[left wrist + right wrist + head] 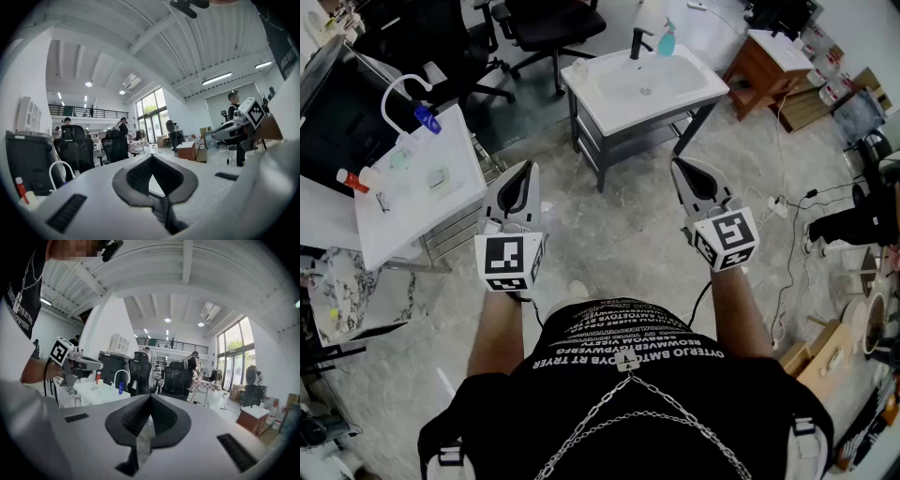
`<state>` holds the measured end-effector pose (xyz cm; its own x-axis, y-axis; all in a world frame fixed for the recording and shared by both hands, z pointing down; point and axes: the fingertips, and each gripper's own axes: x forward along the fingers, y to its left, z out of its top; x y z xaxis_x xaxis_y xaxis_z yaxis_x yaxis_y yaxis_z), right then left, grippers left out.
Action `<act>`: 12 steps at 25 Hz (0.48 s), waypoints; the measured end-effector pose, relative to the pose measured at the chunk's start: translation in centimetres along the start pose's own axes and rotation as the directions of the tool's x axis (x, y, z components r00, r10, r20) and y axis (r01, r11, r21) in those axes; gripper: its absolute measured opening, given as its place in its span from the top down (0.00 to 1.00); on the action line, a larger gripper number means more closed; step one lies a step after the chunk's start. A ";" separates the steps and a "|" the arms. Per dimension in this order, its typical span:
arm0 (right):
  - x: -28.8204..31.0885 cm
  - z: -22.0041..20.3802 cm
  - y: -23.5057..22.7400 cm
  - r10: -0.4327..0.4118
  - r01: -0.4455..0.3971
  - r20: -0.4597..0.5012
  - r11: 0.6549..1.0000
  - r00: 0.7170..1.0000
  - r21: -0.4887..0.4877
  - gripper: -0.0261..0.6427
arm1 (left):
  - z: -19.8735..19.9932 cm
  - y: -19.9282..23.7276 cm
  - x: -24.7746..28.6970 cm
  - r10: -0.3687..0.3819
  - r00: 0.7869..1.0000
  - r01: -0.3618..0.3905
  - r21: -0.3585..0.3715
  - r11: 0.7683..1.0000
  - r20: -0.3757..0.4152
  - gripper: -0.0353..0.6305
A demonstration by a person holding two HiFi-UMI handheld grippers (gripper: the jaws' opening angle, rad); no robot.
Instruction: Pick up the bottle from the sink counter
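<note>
Bottle (667, 40): small, teal, pump-top type. It stands upright at the back edge of the sink table (614, 111), just beside the black faucet (638, 42). It's far across the floor from the person.

Handling (judgement): looks like light plastic with a fairly stiff body. It could be slick if wet, and being narrow and upright it's easy to tip. Best hold is across the mid-body below the pump neck, coming in level from the front. The pump head is a poor grip point. The faucet close by leaves little room on that side.

Left claw (526, 169): tips together, nothing between them. Right claw (679, 165): fully closed, also empty. Both are held out in front at waist height, well apart from the bottle, so both must open before any grasp.

Writing: the bottle label is too small to read. Each claw's cube (510, 261) carries black-and-white square markers with no text. White print on the person's black shirt (628, 342) shows upside down and can't be read reliably.
</note>
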<state>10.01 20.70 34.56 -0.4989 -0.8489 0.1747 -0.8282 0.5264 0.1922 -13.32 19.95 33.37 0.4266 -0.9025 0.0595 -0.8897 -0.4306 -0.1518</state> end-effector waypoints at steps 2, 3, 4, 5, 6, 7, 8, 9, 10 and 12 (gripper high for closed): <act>-2.1 -0.5 0.2 0.014 -0.014 -0.009 1.000 1.000 0.004 0.97 | 1.1 -2.6 -0.8 -0.028 0.999 0.028 -0.011 1.000 0.017 0.94; -3.2 -0.8 0.2 0.020 -0.020 -0.012 1.000 1.000 0.008 0.97 | 1.4 -4.0 -1.2 -0.041 0.999 0.042 -0.009 0.999 0.021 0.94; -4.3 -1.2 0.1 0.026 -0.025 -0.014 1.000 1.000 0.016 0.97 | 1.7 -5.5 -1.5 -0.051 0.998 0.051 -0.001 0.999 0.020 0.94; -5.4 -1.6 0.0 0.031 -0.031 -0.014 0.999 0.999 0.033 0.97 | 1.8 -6.8 -1.9 -0.056 0.998 0.056 0.010 0.998 0.013 0.94; -6.5 -2.1 0.0 0.039 -0.038 -0.010 0.998 0.999 0.056 0.97 | 1.8 -8.1 -2.3 -0.055 0.998 0.055 0.018 0.998 0.005 0.94; -7.7 -2.6 0.0 0.049 -0.048 -0.005 0.996 0.999 0.081 0.97 | 1.9 -9.2 -2.8 -0.051 0.999 0.051 0.020 0.998 0.005 0.94; -8.8 -3.1 0.1 0.058 -0.057 -0.001 0.993 0.998 0.100 0.97 | 2.0 -10.2 -3.4 -0.047 0.999 0.047 0.017 0.999 0.009 0.94; -9.9 -3.5 0.2 0.064 -0.064 -0.001 0.992 0.998 0.110 0.97 | 1.9 -11.1 -4.0 -0.042 0.999 0.042 0.013 0.999 0.008 0.94; -10.9 -4.0 0.3 0.067 -0.066 -0.005 0.991 0.998 0.112 0.97 | 1.7 -11.9 -4.7 -0.037 0.999 0.037 0.012 0.999 0.000 0.94; -12.6 -4.9 0.2 0.071 -0.069 -0.013 0.991 0.997 0.115 0.97 | 1.3 -13.1 -6.0 -0.017 1.000 0.017 0.019 1.000 -0.022 0.94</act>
<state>17.39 31.77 37.12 -0.5531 -0.8087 0.2004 -0.8157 0.5745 0.0669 -4.03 31.02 33.75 0.4380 -0.8951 0.0836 -0.8790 -0.4459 -0.1690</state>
